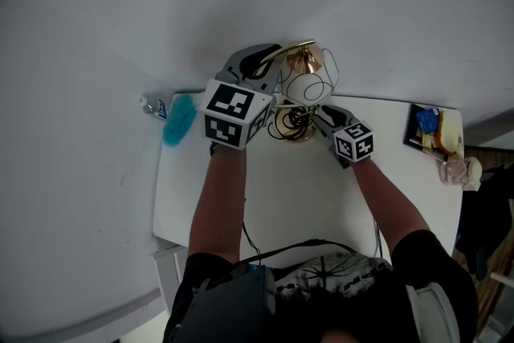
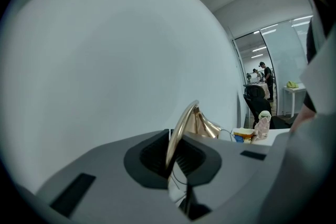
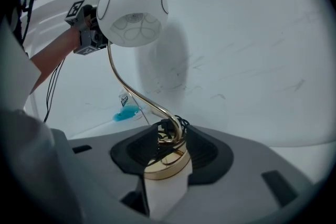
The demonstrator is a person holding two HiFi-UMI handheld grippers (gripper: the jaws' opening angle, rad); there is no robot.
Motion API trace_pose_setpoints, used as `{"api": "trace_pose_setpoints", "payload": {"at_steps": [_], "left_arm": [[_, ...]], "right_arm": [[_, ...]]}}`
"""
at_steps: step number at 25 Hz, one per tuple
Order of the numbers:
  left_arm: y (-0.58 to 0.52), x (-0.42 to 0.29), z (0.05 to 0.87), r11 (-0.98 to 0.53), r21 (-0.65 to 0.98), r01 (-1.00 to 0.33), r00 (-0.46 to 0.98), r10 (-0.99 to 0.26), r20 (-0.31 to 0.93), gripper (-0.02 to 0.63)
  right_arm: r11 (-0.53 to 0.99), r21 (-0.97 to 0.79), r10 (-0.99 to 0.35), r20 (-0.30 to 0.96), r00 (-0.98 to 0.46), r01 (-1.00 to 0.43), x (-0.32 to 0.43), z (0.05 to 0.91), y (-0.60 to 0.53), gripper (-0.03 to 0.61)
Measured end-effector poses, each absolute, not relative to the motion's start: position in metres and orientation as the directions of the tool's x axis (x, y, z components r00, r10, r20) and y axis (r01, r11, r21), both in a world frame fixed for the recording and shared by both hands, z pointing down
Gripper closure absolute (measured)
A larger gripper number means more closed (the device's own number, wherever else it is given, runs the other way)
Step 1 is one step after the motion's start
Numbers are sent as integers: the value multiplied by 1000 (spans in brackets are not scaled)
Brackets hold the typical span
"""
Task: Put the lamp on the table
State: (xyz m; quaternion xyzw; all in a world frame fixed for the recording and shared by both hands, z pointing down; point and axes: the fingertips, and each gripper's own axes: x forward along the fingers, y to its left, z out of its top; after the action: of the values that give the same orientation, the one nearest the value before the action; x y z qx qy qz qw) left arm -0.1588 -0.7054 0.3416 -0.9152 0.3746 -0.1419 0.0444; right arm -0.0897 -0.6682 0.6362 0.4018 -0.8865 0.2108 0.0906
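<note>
**Item 1:** gold metal lamp (image 1: 301,92) with a white globe shade (image 3: 132,12), thin curved stem (image 3: 134,93) and round base (image 3: 165,162). A black cord (image 3: 177,123) is coiled at the stem foot. It is located at the far edge of the white rectangular tabletop (image 1: 305,189), close to the wall. The base appears seated, though contact cannot be confirmed.

**Item 2:** left tool (image 2: 172,152), pinched on the stem just below the shade.

**Item 3:** right tool (image 3: 167,149), jaws spread, the base standing between them unpressed.

**Also noted:** 1 blue brush-like object (image 1: 178,118) at the far left corner and 1 dark tray (image 1: 416,132) of small articles at the right edge.

**Risk:** the lamp is judged top-heavy and is held by 1 tool only, on a slim smooth stem. Tipping could be caused by an uneven release, by the coiled cord lifting the base, or by a spread jaw clipping the base on withdrawal.
</note>
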Motion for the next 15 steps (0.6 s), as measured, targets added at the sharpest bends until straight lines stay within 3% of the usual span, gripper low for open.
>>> {"api": "trace_pose_setpoints", "payload": {"at_steps": [9, 13, 15], "left_arm": [[-703, -160, 342, -680, -214, -701, 643, -733, 222, 590], [-697, -173, 345, -627, -273, -730, 578, -779, 244, 464], [-692, -179, 345, -605, -295, -740, 553, -796, 244, 443]], "right_arm": [[584, -276, -691, 324, -646, -763, -69, 611, -640, 420], [588, -257, -701, 312, -641, -767, -64, 595, -630, 420], [588, -252, -704, 311, -639, -769, -63, 590, -625, 420]]}}
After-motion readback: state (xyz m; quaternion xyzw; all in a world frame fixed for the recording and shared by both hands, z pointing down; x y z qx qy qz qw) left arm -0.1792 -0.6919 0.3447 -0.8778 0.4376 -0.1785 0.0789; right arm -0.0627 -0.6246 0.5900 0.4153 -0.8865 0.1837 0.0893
